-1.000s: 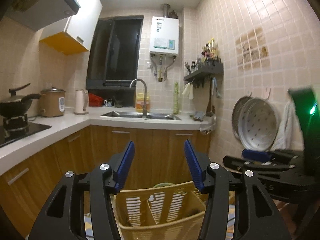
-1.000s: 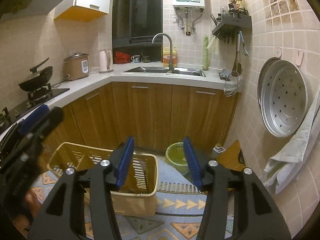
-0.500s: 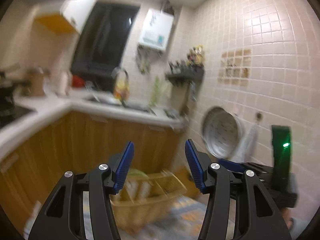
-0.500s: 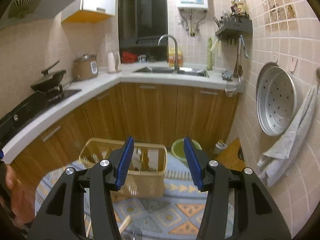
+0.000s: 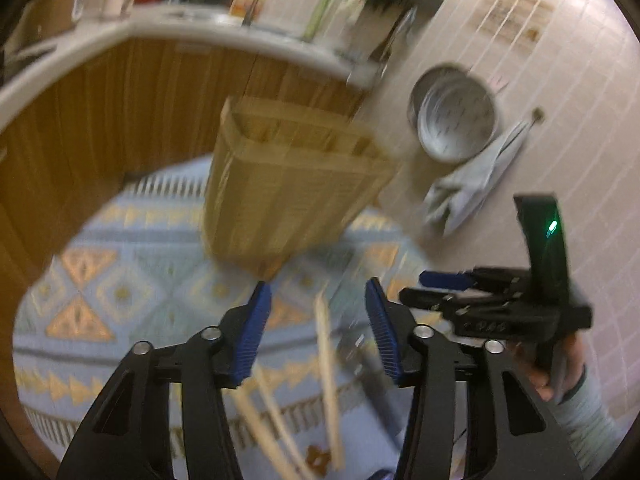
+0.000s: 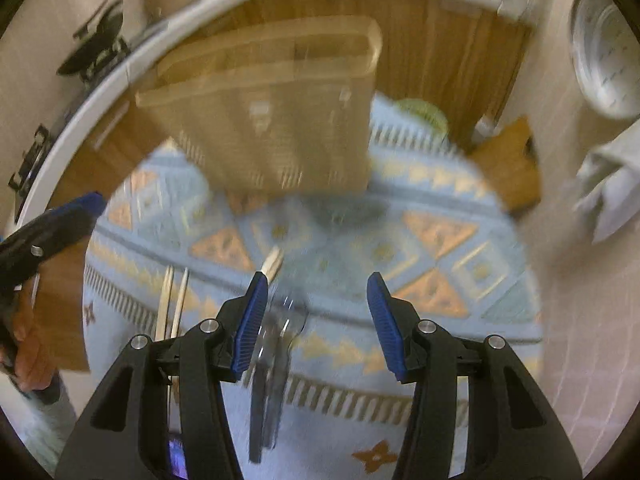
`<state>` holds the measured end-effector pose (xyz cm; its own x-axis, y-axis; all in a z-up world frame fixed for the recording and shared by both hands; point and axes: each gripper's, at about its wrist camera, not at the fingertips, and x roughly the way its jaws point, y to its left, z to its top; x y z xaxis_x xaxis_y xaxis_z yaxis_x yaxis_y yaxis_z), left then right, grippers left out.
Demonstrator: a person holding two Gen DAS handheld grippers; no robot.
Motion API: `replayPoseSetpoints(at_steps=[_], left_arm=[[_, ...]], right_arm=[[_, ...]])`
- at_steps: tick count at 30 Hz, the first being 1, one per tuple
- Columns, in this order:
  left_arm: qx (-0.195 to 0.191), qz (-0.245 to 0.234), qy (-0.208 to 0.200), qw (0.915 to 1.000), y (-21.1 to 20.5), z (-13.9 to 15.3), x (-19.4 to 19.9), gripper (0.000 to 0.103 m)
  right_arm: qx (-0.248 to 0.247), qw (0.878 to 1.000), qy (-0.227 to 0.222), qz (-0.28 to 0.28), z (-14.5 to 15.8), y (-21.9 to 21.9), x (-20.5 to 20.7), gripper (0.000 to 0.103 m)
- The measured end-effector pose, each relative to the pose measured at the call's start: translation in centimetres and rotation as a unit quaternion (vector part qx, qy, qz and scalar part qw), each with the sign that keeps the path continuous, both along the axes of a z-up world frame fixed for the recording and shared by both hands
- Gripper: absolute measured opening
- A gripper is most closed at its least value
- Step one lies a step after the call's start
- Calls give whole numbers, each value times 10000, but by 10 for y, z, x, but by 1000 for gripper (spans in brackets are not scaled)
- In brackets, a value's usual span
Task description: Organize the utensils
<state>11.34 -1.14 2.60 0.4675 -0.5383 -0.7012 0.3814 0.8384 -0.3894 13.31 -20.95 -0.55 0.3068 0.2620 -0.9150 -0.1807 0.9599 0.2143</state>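
Note:
A yellow slatted basket [image 5: 288, 184] [image 6: 272, 120] with dividers stands on a blue patterned rug [image 5: 120, 280] [image 6: 440, 248]. Wooden chopsticks [image 5: 326, 360] [image 6: 172, 304] lie loose on the rug in front of it. Beside them lie dark-handled metal utensils [image 6: 276, 360], blurred. My left gripper [image 5: 318, 292] hangs above the chopsticks, its jaws closing with nothing pressed between them. My right gripper [image 6: 318, 280] stands open above the metal utensils and holds nothing. It also shows at the right of the left wrist view, the right gripper [image 5: 444, 282] side-on.
Wooden cabinets [image 5: 100, 112] under a white counter ring the rug. A perforated metal tray [image 5: 456, 120] and a grey towel [image 5: 472, 184] hang on the tiled wall. A green bowl [image 6: 420, 112] and a brown wooden piece [image 6: 508, 160] sit behind the basket.
Both views have tipped down from the kitchen wall to the floor, bringing the rug, chopsticks and metal utensils into sight. The left jaws have narrowed a little.

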Motion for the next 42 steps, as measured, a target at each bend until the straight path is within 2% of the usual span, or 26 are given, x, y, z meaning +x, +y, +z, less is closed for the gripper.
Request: replayPoseSetpoints(at_steps=[4, 7, 9, 17, 22, 23, 26, 31, 36, 42], left_arm=[[364, -34, 487, 9981, 12, -36, -6, 39], [682, 21, 618, 9958, 17, -53, -11, 32], [903, 15, 694, 9935, 17, -63, -13, 30], [1458, 31, 764, 9864, 5, -86, -12, 27], [1798, -51, 592, 9819, -10, -89, -15, 31], [1804, 8, 552, 9820, -9, -90, -14, 30], [1998, 42, 453, 9788, -11, -91, -12, 17], [1746, 38, 605, 9828, 2, -90, -9, 8], [1765, 87, 682, 9819, 15, -89, -8, 3], [1066, -55, 1008, 9892, 23, -89, -4, 4]], right_arm=[[306, 9975, 532, 349, -28, 19, -10, 48], [310, 9960, 673, 496, -39, 33, -17, 41], [315, 9956, 717, 510, -41, 38, -17, 41], [356, 9949, 838, 432, -44, 38, -15, 41], [440, 9938, 935, 417, -47, 35, -15, 41], [446, 9936, 942, 426, -47, 34, -15, 41], [438, 9932, 963, 491, -49, 41, -15, 41], [200, 9943, 880, 565, -51, 52, -17, 41], [70, 9945, 860, 595, -51, 51, -18, 41], [127, 9934, 896, 698, -53, 60, -18, 41]])
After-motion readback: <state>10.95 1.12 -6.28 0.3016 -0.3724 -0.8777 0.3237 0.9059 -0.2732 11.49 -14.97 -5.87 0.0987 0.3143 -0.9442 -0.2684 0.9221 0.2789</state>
